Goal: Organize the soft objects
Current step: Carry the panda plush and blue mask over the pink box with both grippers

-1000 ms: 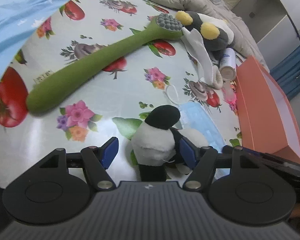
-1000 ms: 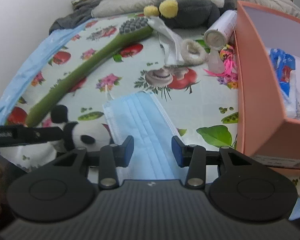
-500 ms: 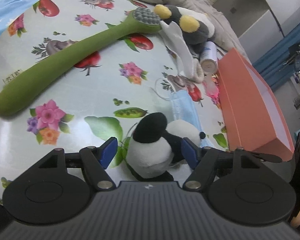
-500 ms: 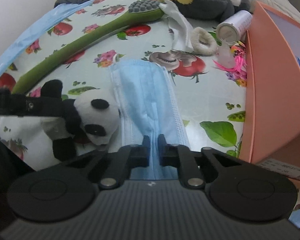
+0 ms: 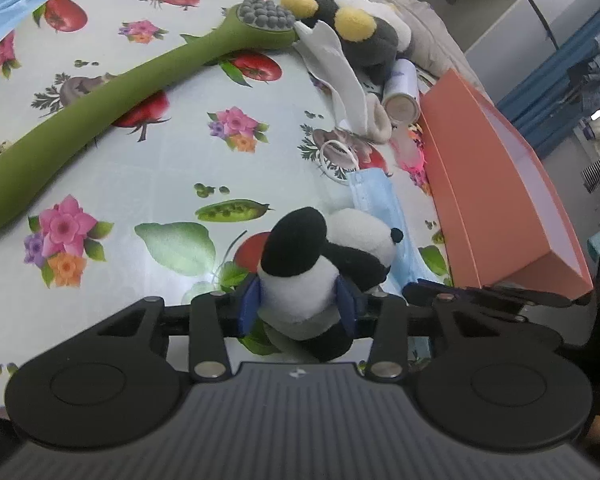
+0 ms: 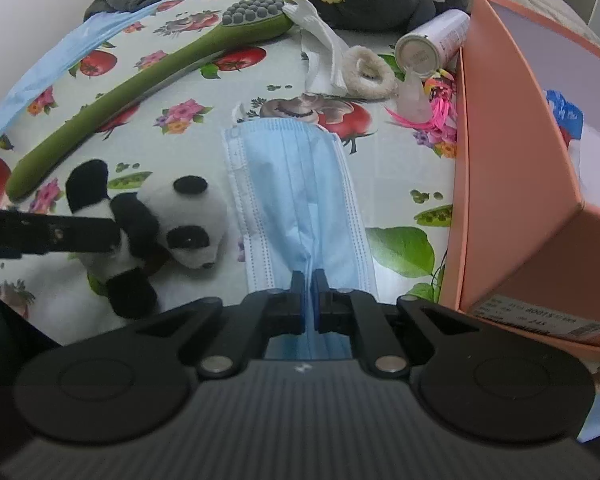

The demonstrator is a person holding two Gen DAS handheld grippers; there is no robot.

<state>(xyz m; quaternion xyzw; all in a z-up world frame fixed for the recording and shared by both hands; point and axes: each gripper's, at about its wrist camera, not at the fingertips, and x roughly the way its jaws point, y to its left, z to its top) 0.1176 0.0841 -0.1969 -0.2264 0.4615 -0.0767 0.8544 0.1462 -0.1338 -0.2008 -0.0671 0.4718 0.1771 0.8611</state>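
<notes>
Both tools are engaged. Your left tool (image 5: pixel 298 306) is closing on the panda plush (image 5: pixel 320 272), blue pads pressing into its white torso just below the black limb; the toy lies on the flowered cloth of the bench (image 5: pixel 148 168), head toward the orange box (image 5: pixel 496 184). Your right tool (image 6: pixel 309 300) is pinched together on the near edge of the blue face mask (image 6: pixel 296 184), which lies flat between the panda and the box, and the pleats are gathered up at the pinch. Handling judgement: the panda is light, stuffed and squashy, so the pads will sink in before they bite. Take it across the middle of the body as you have it, not by an ear or a limb, which would let it swing or slip out. The mask is near weightless and limp; it will drape and trail when lifted, and its ear loop (image 5: pixel 336 160) at the far end may drag across the cloth or snag on the clutter beyond. A hold near its middle fold would carry it tidier than the edge. I cannot tell from these views whether the panda's underside is clear of the mask's edge; they look to be touching. The box stands open just beside both things.
</notes>
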